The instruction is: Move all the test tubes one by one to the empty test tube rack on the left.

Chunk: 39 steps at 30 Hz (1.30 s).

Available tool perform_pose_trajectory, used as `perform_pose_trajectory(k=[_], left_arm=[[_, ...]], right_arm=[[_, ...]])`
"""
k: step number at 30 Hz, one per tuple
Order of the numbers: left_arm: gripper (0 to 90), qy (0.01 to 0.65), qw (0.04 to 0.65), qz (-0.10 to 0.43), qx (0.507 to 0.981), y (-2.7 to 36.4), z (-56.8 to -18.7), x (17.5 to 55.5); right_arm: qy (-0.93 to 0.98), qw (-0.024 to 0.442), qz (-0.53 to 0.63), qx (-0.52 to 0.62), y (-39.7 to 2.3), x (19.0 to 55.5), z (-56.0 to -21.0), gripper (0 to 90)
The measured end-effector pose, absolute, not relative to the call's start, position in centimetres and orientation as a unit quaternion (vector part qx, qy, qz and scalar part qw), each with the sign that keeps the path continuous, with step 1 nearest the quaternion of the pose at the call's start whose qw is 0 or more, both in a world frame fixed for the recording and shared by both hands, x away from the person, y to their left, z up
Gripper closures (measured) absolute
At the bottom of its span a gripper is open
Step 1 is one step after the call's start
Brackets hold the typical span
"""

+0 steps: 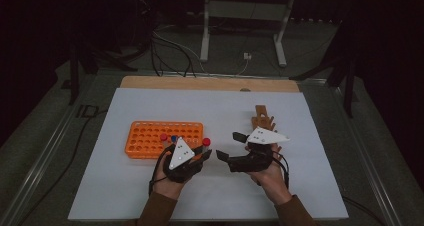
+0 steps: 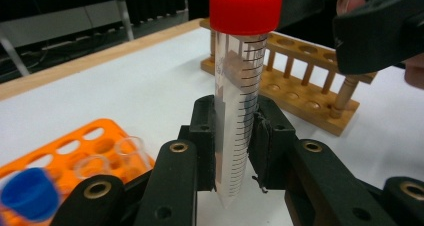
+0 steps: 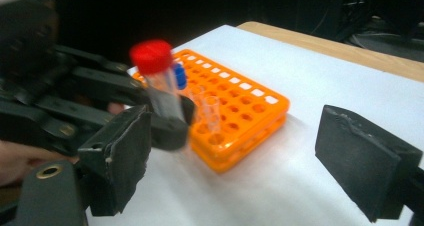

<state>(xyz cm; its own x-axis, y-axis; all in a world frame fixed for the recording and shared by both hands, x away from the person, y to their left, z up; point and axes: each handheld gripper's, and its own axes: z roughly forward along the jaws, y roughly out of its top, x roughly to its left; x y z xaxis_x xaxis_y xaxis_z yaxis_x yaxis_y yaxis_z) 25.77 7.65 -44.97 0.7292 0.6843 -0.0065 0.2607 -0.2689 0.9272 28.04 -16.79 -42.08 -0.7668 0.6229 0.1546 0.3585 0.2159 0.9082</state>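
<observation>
One tube [image 2: 237, 101] | upright, red cap up | left fingers [image 2: 235, 136] clamped on it | right fingers [image 3: 240, 156] wide, empty

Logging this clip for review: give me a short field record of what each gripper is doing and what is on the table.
left gripper: shut on the red-capped tube, held upright
right gripper: open, nothing between its pads
orange rack: on the white sheet, holds a blue-capped tube and some uncapped tubes
wooden rack: on the white sheet, no tubes seen in it
</observation>
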Motion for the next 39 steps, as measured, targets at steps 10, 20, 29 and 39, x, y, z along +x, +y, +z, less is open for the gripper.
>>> perform_pose_trajectory(k=[10, 20, 29, 39], left_arm=[[74.7, 0.323, 0.526, 0.225, 0.754, 10.5, -43.8, 25.6], [74.7, 0.337, 0.530, 0.248, 0.738, 12.9, -42.9, 25.4], [74.8, 0.363, 0.533, 0.266, 0.717, 15.5, -42.5, 25.4], [74.8, 0.388, 0.531, 0.275, 0.701, 17.8, -42.5, 25.5]], right_arm=[[0.762, 0.157, 0.535, 0.328, -18.2, 28.3, -42.0, 1.8], [0.735, 0.194, 0.536, 0.369, -21.8, 28.3, -41.6, 0.0], [0.721, 0.218, 0.528, 0.391, -24.2, 28.1, -41.6, 0.0], [0.707, 0.223, 0.533, 0.408, -25.8, 28.2, -41.6, 0.0]])
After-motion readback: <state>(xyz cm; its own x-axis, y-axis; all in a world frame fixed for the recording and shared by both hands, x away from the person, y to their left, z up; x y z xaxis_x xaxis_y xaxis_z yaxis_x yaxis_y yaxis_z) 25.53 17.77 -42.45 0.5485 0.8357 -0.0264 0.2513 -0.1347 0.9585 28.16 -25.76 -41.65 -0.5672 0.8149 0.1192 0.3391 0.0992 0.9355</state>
